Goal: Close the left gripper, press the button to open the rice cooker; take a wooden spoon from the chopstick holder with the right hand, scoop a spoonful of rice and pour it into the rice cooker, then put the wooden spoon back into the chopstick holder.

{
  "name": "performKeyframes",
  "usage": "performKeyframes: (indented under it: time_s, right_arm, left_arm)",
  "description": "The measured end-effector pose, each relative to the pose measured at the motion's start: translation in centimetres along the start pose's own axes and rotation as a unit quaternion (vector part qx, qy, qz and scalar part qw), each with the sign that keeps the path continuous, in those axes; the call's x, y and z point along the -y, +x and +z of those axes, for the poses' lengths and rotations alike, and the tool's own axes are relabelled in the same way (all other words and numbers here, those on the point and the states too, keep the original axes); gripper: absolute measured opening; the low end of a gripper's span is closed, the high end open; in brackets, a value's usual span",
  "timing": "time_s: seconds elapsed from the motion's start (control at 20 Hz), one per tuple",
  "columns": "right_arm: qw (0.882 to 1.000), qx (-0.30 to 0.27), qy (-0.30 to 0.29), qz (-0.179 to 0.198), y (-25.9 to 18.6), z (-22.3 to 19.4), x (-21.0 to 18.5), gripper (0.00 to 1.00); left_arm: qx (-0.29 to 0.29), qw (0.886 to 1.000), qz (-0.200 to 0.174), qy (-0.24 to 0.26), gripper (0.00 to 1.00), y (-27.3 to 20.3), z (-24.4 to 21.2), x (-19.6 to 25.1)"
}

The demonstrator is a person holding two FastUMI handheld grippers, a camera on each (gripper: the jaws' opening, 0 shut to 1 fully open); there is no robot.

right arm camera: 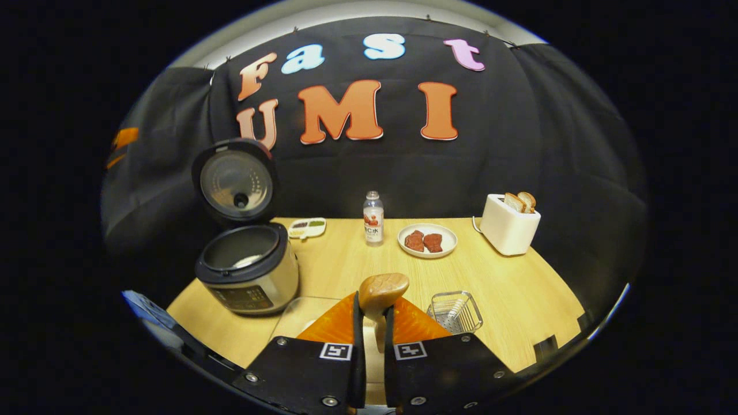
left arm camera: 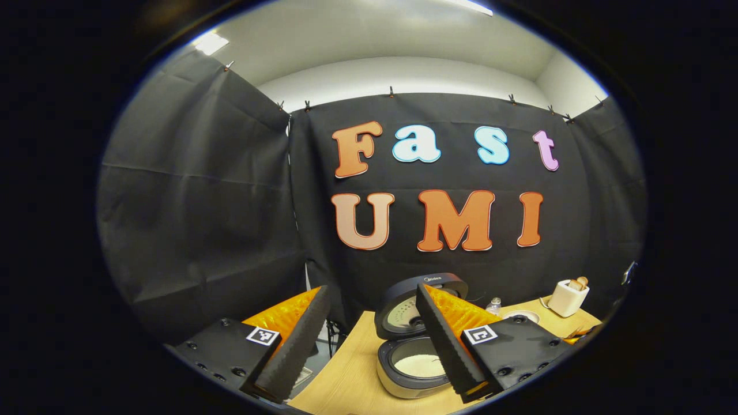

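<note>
The rice cooker stands open on the left of the wooden table, its lid tipped up. In the left gripper view the cooker sits just below and ahead, with white rice in its pot. My left gripper is open and holds nothing; its right finger overlaps the cooker. My right gripper is shut on the handle of the wooden spoon, whose bowl sticks up past the fingertips. The wire chopstick holder stands just right of the right gripper.
At the back of the table are a small bottle, a plate with meat, a white toaster with bread and a small sectioned dish. A clear container lies partly hidden behind the right gripper.
</note>
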State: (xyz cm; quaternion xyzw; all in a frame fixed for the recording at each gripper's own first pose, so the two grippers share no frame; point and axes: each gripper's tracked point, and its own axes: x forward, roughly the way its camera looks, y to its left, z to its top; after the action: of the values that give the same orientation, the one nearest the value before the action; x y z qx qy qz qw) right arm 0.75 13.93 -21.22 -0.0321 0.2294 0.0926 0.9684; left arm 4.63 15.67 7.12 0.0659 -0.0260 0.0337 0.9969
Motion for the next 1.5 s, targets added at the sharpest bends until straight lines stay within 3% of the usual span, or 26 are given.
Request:
performKeyframes:
  time_s: [0.55, 0.85, 1.0, 1.15, 1.5]
  right_arm:
    - [0.994, -0.093, -0.055, -0.03, -0.5, -4.6, -2.6, 0.12]
    - [0.991, -0.112, 0.067, 0.003, -1.1, -5.3, -5.0, 0.12]
    - [0.983, -0.114, 0.141, 0.034, -1.0, -5.2, -6.8, 0.12]
    - [0.977, -0.102, 0.178, 0.054, -0.7, -5.0, -7.3, 0.12]
    - [0.956, -0.079, 0.275, 0.067, -0.6, -5.3, -6.0, 0.13]
  left_arm:
    - [-0.012, 1.0, -0.022, -0.008, 1.0, 1.8, -1.8, -2.5]
    - [-0.019, 0.999, -0.031, -0.017, 1.0, 2.4, -2.6, -2.9]
    - [-0.025, 0.999, -0.032, -0.019, 1.0, 2.5, -2.9, -2.9]
    - [-0.028, 0.999, -0.034, -0.018, 1.0, 2.5, -3.1, -2.8]
    - [-0.038, 0.998, -0.034, -0.022, 1.0, 2.4, -3.9, -2.5]
